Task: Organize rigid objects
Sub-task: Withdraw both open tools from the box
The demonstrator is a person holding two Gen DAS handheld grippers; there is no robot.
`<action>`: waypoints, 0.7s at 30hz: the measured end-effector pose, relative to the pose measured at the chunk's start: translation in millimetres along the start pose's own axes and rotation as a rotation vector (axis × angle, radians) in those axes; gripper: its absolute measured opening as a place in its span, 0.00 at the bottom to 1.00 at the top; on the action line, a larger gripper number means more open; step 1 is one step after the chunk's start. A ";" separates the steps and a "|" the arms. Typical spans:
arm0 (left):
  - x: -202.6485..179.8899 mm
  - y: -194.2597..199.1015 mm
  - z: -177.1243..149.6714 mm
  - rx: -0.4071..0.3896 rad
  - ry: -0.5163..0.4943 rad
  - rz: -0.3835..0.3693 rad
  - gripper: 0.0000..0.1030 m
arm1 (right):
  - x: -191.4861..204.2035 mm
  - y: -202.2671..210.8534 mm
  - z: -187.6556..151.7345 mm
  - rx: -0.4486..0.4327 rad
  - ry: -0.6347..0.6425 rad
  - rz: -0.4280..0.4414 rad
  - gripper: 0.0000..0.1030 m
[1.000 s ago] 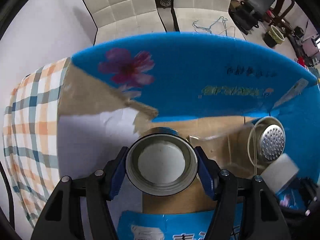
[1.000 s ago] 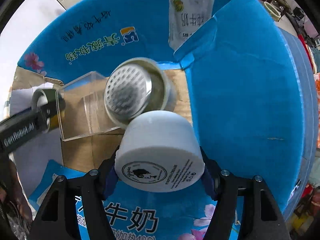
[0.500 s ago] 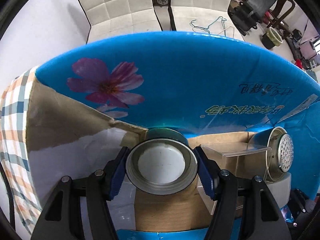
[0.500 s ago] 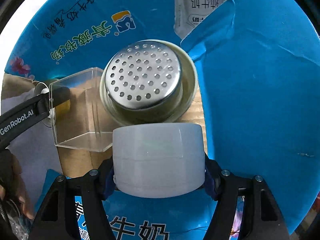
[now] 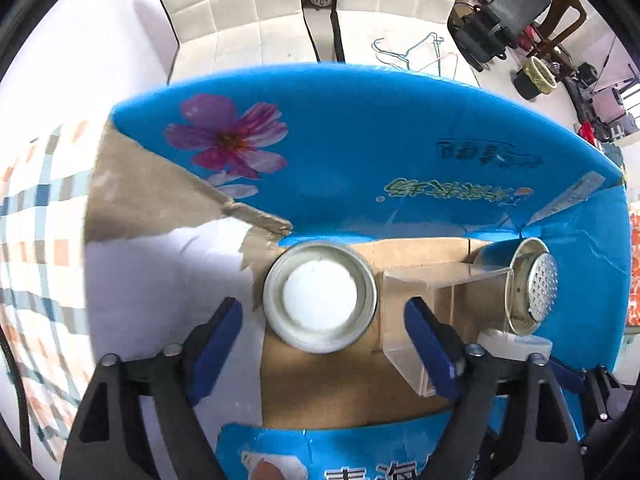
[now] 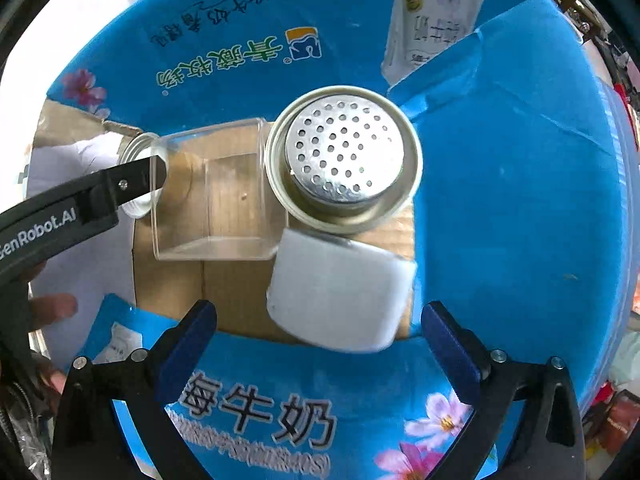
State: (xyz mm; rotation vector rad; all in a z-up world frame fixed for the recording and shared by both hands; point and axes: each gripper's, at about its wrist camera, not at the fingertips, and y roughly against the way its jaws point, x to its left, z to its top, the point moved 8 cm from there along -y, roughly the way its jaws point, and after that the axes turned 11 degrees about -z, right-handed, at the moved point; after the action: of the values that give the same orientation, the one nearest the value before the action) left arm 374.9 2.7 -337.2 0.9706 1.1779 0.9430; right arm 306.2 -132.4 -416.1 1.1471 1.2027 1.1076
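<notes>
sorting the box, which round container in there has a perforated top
The silver metal canister at the blue box's far right corner; the white plastic jar and the open-mouthed jar lack holes.

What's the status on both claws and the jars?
Left claw open, metal jar free. Right claw open, white jar free in blue carton. Nothing blocking.

You have four rigid things in the one blue box (image 6: 520, 200): one round tin (image 5: 320, 296) straight ahead of your left gripper (image 5: 324, 344), one clear plastic case (image 6: 212, 196) ahead-left of your right gripper (image 6: 320, 344), one perforated metal strainer (image 6: 344, 156) beyond it, and one white jar (image 6: 340, 288) just ahead between its fingers. Two grippers are out, one per hand.
</notes>
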 end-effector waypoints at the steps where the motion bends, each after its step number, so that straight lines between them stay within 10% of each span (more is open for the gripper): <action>1: 0.9 5.5 -1.5 -0.013 -0.003 0.024 0.98 | -2.8 3.4 -2.1 -0.006 0.001 0.001 1.00; 21: -12.5 127.8 -70.6 -0.255 0.009 0.071 1.00 | -27.9 145.0 -69.0 -0.255 0.021 0.010 1.00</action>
State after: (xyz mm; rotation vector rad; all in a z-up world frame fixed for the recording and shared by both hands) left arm 293.5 37.3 -220.5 0.8078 1.0071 1.1253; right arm 233.5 -142.2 -270.5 0.9492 1.0382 1.2437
